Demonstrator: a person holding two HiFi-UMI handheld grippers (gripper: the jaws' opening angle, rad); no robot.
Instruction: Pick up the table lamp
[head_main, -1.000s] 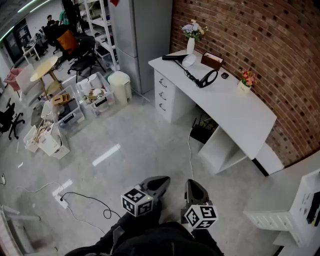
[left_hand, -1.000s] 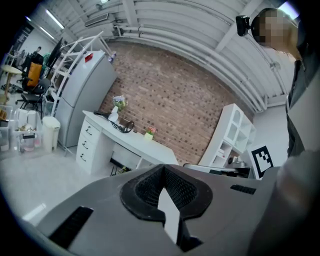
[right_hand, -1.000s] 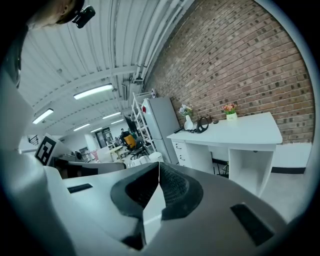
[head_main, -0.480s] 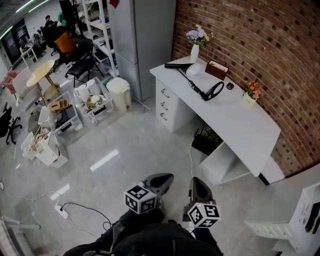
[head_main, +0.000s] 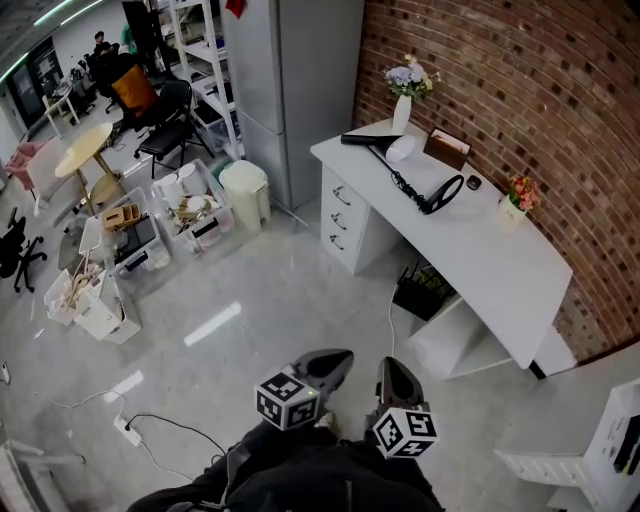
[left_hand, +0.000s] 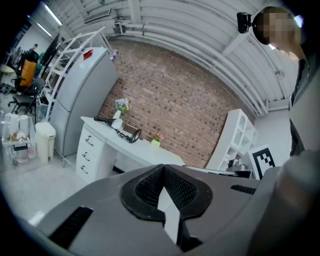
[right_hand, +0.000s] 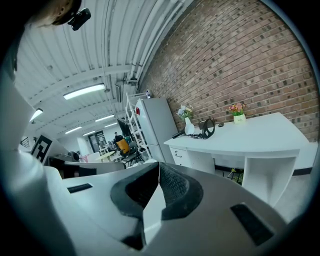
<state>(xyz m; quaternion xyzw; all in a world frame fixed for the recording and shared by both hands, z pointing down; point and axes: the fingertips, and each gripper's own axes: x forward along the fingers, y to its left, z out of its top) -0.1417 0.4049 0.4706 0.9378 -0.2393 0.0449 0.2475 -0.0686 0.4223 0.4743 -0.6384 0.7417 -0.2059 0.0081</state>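
The black table lamp (head_main: 420, 180), with a jointed arm and a ring-shaped head, lies folded on the white desk (head_main: 500, 260) by the brick wall, far ahead of both grippers. It also shows small in the left gripper view as the lamp (left_hand: 127, 133) and in the right gripper view as the lamp (right_hand: 204, 128). My left gripper (head_main: 337, 360) and right gripper (head_main: 390, 368) hover side by side over the floor at the bottom of the head view. Both are shut with nothing in them; the left gripper (left_hand: 162, 169) and right gripper (right_hand: 158, 166) point towards the desk.
On the desk stand a white vase of flowers (head_main: 403, 105), a brown box (head_main: 446, 148) and a small flower pot (head_main: 514, 200). A grey cabinet (head_main: 290, 80), a white bin (head_main: 245, 190) and crates of clutter (head_main: 150, 225) lie left; a floor cable (head_main: 160, 425) and a white shelf (head_main: 600, 450) are near.
The whole view has drawn nearer to the desk, which now sits slightly lower and further right. Both grippers travelled with it, still shut and side by side.
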